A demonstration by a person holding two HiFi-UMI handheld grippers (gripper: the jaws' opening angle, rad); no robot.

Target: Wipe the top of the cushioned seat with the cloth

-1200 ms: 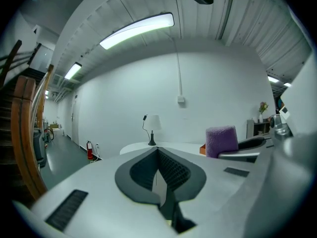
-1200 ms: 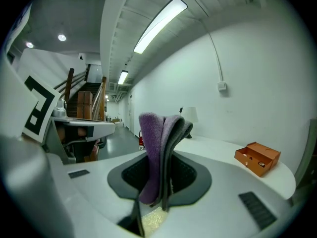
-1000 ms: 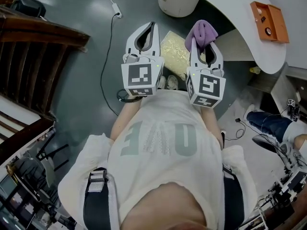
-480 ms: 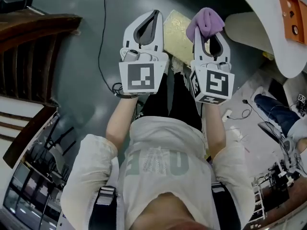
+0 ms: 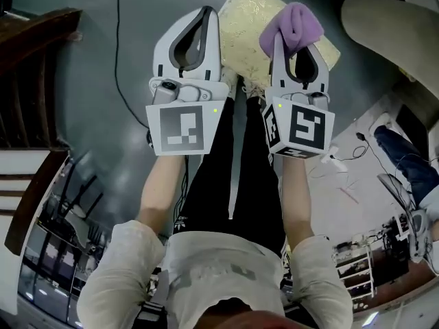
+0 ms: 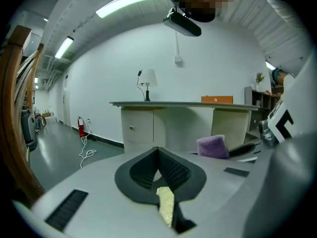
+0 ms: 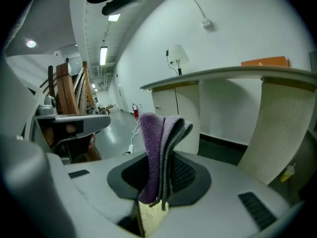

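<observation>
Evidently, the right gripper [image 5: 295, 50] pinched the folded purple cloth [image 5: 293, 23] over the gold cushioned seat [image 5: 248, 20], the left gripper [image 5: 204, 16] closed empty, and drag while wiping might tug that cloth loose.

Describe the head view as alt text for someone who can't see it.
Seen from above, a person's right claw grips a folded purple cloth over a yellow cushioned seat. The left claw, shut and empty, is held alongside it, over a grey floor.
</observation>
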